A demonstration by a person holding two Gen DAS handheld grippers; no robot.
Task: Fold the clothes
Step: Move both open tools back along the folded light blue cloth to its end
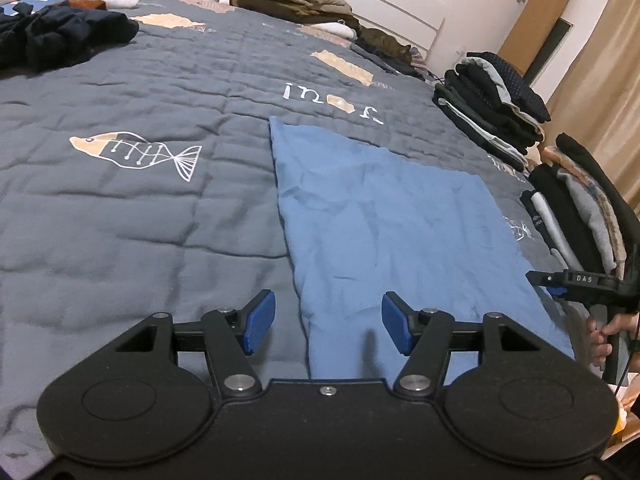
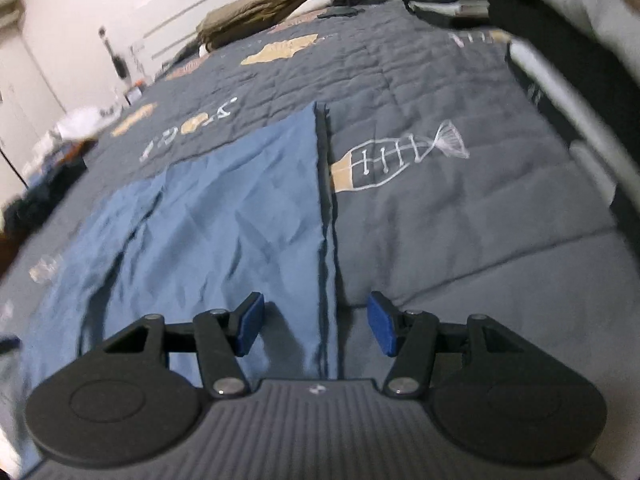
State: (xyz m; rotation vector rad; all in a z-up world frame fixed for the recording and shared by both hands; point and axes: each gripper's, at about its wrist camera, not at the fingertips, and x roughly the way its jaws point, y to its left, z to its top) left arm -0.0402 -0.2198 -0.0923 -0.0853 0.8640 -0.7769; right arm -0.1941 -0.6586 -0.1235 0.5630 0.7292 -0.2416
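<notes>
A light blue garment (image 1: 384,216) lies flat and folded into a long panel on the grey quilted bed cover (image 1: 120,200). My left gripper (image 1: 328,322) hovers open over its near left edge, blue pads apart, nothing between them. In the right wrist view the same blue garment (image 2: 224,216) stretches away, its dark-seamed right edge running between the jaws. My right gripper (image 2: 316,324) stands open above that edge, gripping nothing. The right gripper also shows at the right rim of the left wrist view (image 1: 560,280), held by a hand (image 1: 604,336).
Stacks of folded dark and grey clothes (image 1: 496,108) line the right side of the bed. A heap of dark unfolded clothes (image 1: 60,36) lies far left. Olive folded items (image 1: 288,4) rest by the headboard. A cardboard roll (image 1: 532,24) leans on the wall.
</notes>
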